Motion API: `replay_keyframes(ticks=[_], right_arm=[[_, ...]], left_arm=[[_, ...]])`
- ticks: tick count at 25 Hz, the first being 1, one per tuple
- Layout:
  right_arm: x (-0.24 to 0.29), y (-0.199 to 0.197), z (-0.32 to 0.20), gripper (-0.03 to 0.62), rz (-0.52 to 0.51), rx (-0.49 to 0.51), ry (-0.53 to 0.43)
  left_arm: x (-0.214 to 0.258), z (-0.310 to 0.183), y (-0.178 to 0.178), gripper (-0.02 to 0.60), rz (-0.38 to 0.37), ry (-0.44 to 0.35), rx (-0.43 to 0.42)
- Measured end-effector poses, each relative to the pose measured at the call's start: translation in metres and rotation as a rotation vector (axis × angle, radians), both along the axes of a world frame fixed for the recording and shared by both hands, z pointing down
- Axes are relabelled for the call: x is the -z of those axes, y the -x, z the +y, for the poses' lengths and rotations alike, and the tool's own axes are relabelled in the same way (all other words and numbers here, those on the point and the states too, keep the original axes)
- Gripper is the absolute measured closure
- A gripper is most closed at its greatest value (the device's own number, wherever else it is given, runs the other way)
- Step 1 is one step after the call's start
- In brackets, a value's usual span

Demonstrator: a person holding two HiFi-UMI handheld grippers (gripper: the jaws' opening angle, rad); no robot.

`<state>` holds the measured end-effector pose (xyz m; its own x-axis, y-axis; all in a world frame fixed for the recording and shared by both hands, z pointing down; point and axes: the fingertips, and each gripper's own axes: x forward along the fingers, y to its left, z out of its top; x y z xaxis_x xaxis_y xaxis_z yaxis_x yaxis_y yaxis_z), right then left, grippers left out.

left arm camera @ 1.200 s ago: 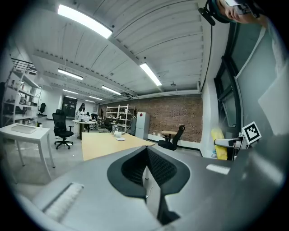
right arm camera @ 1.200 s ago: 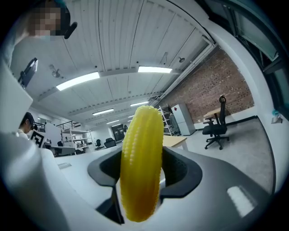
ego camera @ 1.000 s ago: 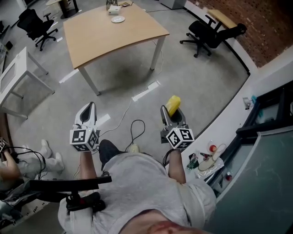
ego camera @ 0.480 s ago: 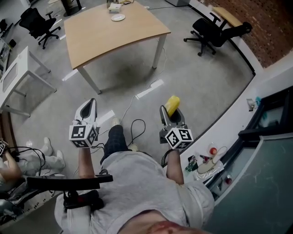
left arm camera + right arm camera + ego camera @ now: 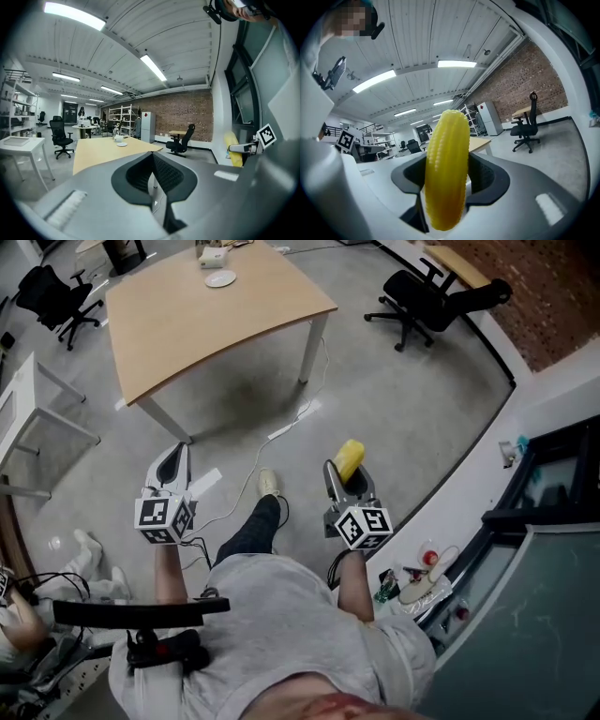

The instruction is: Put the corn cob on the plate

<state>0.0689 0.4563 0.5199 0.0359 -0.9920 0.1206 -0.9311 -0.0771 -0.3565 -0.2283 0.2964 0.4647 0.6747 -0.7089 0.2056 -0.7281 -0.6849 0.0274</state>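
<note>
In the head view, the right gripper (image 5: 349, 486) is clamping the corn (image 5: 350, 458), which is sticking out past its jaws. The plate (image 5: 220, 278) is lying bare on the table (image 5: 206, 324), far ahead of both grippers. In the left gripper view, the left gripper (image 5: 152, 161) is holding its jaws together on nothing. In the right gripper view, the jaws are pressing the upright corn from both sides.

Open-plan office with brick wall (image 5: 183, 117), swivel chairs (image 5: 422, 296), wooden table (image 5: 187, 324), shelving (image 5: 119, 117), ceiling strip lights (image 5: 152, 68)

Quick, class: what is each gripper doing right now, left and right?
Left gripper: closed, holding nothing.
Right gripper: closed on the corn cob.
</note>
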Motion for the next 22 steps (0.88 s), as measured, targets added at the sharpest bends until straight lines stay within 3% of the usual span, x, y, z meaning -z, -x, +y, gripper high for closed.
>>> replay_keyframes(ticks=[4,13,18,22], right_arm=[[0.005,-0.035,-0.058,0.352,0.022,-0.037,0.009],[0.041,-0.116,-0.146,0.352,0.06,-0.02,0.003],[0.044,-0.132,-0.227,0.352,0.075,0.009,0.015],[0.046,-0.137,-0.263,0.352,0.075,0.038,0.015]], left_arm=[[-0.001,-0.071,-0.037,0.561,0.016,-0.001,-0.039],[0.033,-0.16,-0.13,0.561,0.057,-0.063,-0.058],[0.019,-0.233,-0.143,0.561,0.096,-0.022,-0.034],[0.011,-0.259,-0.146,0.561,0.091,-0.004,-0.008]])
